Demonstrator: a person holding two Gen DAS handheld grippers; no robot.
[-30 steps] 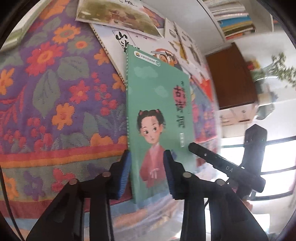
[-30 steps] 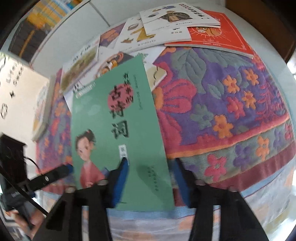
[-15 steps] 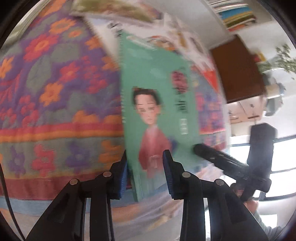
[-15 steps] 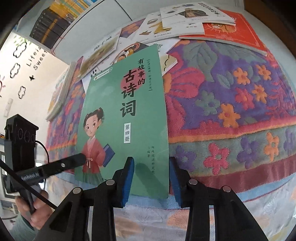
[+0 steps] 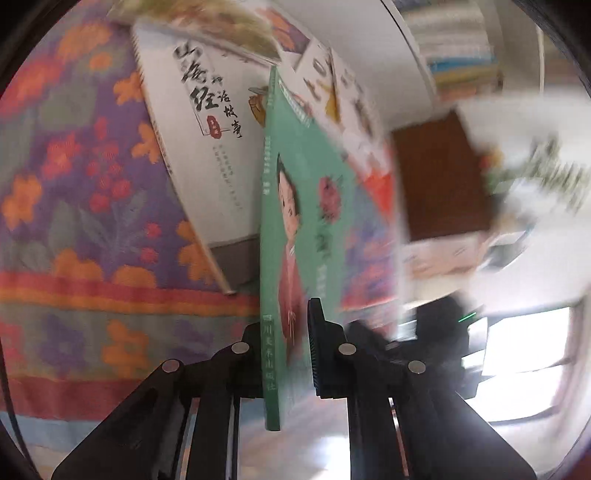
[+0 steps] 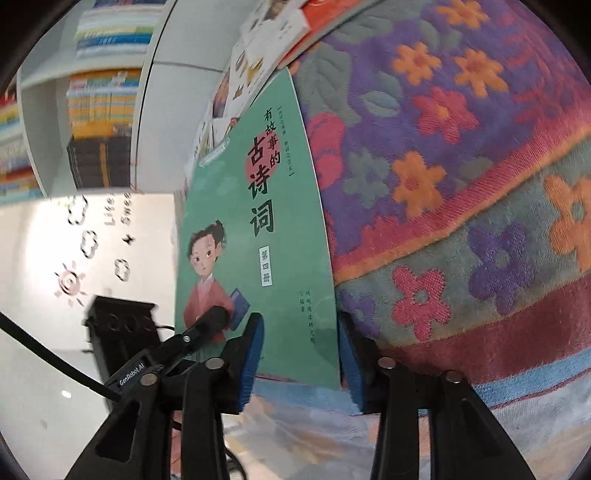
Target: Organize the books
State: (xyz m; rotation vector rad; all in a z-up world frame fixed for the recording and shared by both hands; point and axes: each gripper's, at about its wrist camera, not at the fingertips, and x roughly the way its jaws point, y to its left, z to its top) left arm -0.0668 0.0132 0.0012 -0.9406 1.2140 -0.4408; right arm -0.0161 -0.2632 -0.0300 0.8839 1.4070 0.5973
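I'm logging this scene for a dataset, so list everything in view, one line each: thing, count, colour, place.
green book: one, green cover with a child in red, lifted off the quilt, its lower edge in the left gripper.
white book: one, white with black characters, flat on the quilt left of the green book.
other books: several, white and orange-red, overlapping at the quilt's far side.
quilt: one, purple with orange and red flowers.
bookshelf: one, white, rows of coloured spines.
cabinet: one, dark brown.
left gripper: black, shut on the green book.
right gripper: blue pads, jaws opening astride the book's corner, not pressing.
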